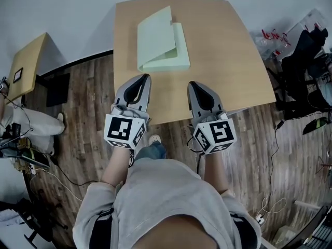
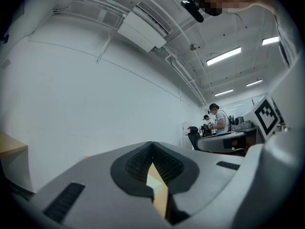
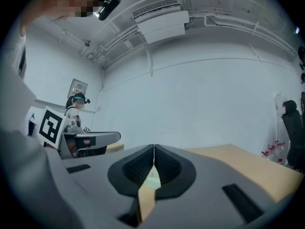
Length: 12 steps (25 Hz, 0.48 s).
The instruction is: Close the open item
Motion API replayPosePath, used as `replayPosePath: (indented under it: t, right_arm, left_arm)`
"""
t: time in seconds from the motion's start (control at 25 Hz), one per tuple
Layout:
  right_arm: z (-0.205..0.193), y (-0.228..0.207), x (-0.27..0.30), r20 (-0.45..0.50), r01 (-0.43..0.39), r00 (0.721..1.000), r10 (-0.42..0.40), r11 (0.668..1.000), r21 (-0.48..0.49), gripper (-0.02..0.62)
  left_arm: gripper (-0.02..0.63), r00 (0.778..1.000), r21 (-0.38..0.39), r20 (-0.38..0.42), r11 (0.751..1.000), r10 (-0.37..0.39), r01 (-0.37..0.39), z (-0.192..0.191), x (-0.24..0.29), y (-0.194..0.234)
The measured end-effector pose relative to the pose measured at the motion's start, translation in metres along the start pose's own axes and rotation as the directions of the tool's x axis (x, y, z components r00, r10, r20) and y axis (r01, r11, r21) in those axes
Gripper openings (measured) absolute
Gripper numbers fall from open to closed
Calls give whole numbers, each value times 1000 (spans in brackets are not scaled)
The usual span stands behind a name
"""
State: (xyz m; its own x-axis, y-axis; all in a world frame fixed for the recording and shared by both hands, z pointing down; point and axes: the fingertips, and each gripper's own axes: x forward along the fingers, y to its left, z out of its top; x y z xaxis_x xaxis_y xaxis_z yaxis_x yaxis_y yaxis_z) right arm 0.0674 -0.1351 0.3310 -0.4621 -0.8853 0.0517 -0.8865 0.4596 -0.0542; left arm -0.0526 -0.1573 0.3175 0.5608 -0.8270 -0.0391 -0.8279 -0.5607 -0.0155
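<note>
Holds the left hand-held gripper (image 1: 143, 78) and the right hand-held gripper (image 1: 192, 84) side by side over the near part of the table (image 1: 233, 61), each with jaws pressed together, pinching nothing. Points both toward a pale green folder (image 1: 158, 40) lying farther back on the table, its cover half raised. Leaves only bare tabletop between tips and folder. Shows a smaller table (image 1: 28, 61) off to the left, a black chair (image 1: 306, 51) to the right, and a cable (image 1: 272, 154) on the wooden floor (image 1: 88, 87).
</note>
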Motion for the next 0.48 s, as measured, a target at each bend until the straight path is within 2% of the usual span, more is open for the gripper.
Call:
replayPosePath:
  t: [0.48]
  right_arm:
    - [5, -15, 56, 5, 39, 999, -39, 999, -2, 12]
  left_arm:
    - [15, 998, 7, 14, 998, -68, 68, -2, 44, 36]
